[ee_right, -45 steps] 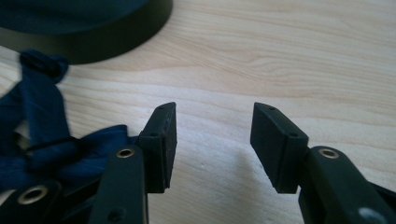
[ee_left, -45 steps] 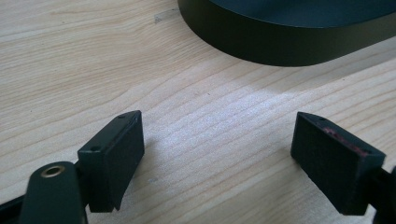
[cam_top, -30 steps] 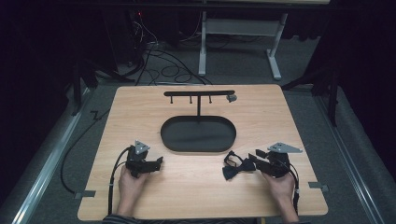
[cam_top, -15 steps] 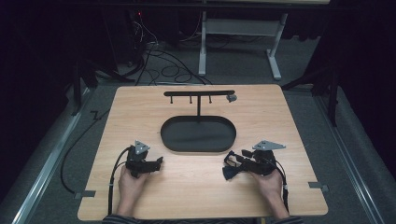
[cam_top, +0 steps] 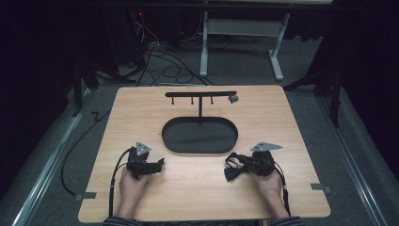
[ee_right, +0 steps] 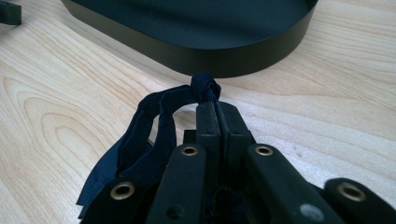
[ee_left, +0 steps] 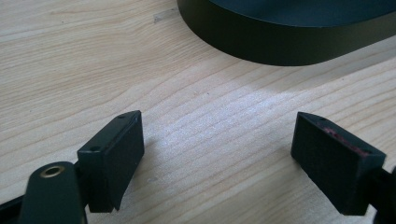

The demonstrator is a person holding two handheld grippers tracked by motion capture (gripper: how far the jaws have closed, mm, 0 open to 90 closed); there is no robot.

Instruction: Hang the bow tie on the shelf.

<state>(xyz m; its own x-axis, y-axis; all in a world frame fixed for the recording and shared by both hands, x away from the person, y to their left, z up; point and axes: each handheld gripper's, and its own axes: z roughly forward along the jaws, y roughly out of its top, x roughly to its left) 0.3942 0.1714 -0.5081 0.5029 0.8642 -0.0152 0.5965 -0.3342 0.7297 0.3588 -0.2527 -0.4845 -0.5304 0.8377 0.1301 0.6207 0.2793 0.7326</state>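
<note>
Room: dark space with cables on a grey floor at 12 o'clock beyond a light wooden table (cam_top: 197,197); a white frame stands farther back
Stand: a black oval tray (cam_top: 199,135) sits at the table's centre; a thin post rises from its 12 o'clock edge to a crossbar (cam_top: 200,94) with small pegs hanging under it; a small grey piece sits at the bar's 3 o'clock end, too small to identify
Left gripper (cam_top: 156,165): at about 8 o'clock from the tray, resting low over the wood; in the left gripper view its jaws stand wide apart with only bare table between them; the tray wall lies just ahead
Right gripper (cam_top: 234,170): at about 4 o'clock from the tray; its jaws have just been closing and now meet tightly on a dark blue ribbon (ee_right: 154,121)
Ribbon: pinched just below its knot (ee_right: 205,87), which pokes out past the jaw tips; loops and tails spill to the side onto the table, near the tray wall but apart from it
Done: the ribbon appears grasped; it still lies low on the table
Left: judging by the layout, lifting it and hanging it on a peg of the crossbar, or laying it in the tray; none of that has begun; pegs carry nothing visible
</note>
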